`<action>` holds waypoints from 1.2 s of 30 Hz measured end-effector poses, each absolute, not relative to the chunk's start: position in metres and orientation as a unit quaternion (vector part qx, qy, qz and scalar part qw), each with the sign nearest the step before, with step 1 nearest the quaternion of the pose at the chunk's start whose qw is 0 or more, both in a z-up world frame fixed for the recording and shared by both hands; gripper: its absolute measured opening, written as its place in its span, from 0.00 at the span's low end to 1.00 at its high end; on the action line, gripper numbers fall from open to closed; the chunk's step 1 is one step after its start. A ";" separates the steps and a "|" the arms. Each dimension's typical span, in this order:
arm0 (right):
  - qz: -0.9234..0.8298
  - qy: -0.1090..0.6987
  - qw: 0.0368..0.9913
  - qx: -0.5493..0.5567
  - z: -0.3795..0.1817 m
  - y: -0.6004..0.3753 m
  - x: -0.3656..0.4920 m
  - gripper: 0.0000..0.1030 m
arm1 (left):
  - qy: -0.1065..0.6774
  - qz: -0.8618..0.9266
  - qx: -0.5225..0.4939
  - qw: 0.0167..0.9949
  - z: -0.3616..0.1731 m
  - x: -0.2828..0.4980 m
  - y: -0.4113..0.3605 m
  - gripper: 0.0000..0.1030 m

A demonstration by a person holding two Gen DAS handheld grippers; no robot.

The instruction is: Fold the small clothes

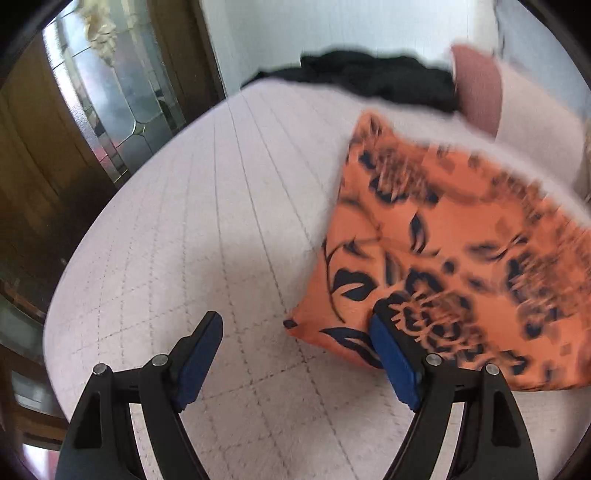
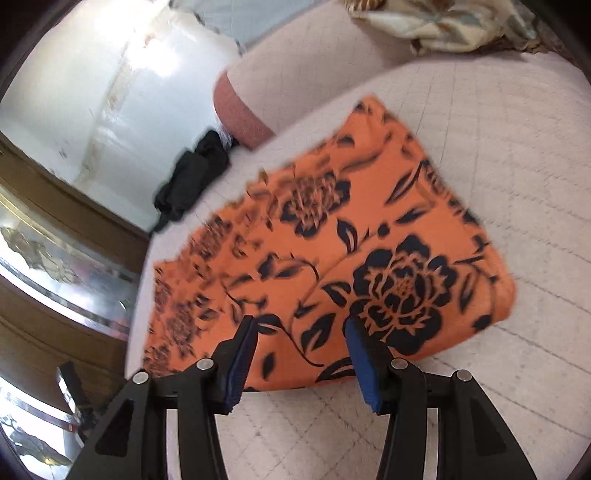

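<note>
Your left gripper (image 1: 297,325) is gaping, orange floral garment (image 1: 443,258) lying at two o'clock; your right gripper (image 2: 301,328), half-spread, is hovering over its near edge.

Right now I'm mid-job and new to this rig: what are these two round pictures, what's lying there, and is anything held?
Each picture comes from a fisheye camera on a hand-held pair of tongs, looking forward along its two blue-padded fingers. A person carries one in each hand; there is no robot arm.

The left tongs are open above a pale quilted cover, with one finger over the corner of a folded orange cloth with black flowers. The right tongs are open over the cloth's near edge; nothing is gripped.

Farther back lie a dark garment, a pinkish cushion and a crumpled cream fabric.
</note>
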State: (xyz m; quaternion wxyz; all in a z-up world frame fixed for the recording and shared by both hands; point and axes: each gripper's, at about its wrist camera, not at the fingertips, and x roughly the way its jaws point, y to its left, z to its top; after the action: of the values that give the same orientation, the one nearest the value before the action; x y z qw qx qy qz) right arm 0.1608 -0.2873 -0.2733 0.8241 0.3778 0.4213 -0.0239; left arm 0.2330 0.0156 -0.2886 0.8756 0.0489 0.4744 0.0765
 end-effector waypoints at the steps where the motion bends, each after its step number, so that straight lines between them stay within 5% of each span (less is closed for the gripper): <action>1: -0.026 0.442 0.815 0.373 -0.282 -0.285 0.167 0.52 | 0.473 0.079 0.049 0.876 -0.290 0.236 0.014 0.80; 13: -0.018 0.386 0.814 0.433 -0.263 -0.305 0.130 0.52 | 0.479 0.029 -0.039 0.877 -0.282 0.186 0.039 0.80; 26: -0.030 0.353 0.750 0.559 -0.280 -0.334 0.080 0.63 | 0.493 -0.123 -0.217 0.834 -0.288 0.187 0.037 0.84; 36: -0.041 0.343 0.767 0.541 -0.274 -0.334 0.087 0.64 | 0.447 -0.057 -0.118 0.885 -0.270 0.192 0.015 0.84</action>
State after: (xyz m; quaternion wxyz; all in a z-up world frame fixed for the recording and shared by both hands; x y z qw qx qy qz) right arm 0.0868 -0.3339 -0.2743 0.7669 0.5410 0.3429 -0.0414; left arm 0.1923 0.0152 -0.2699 0.8851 -0.1178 0.4466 -0.0572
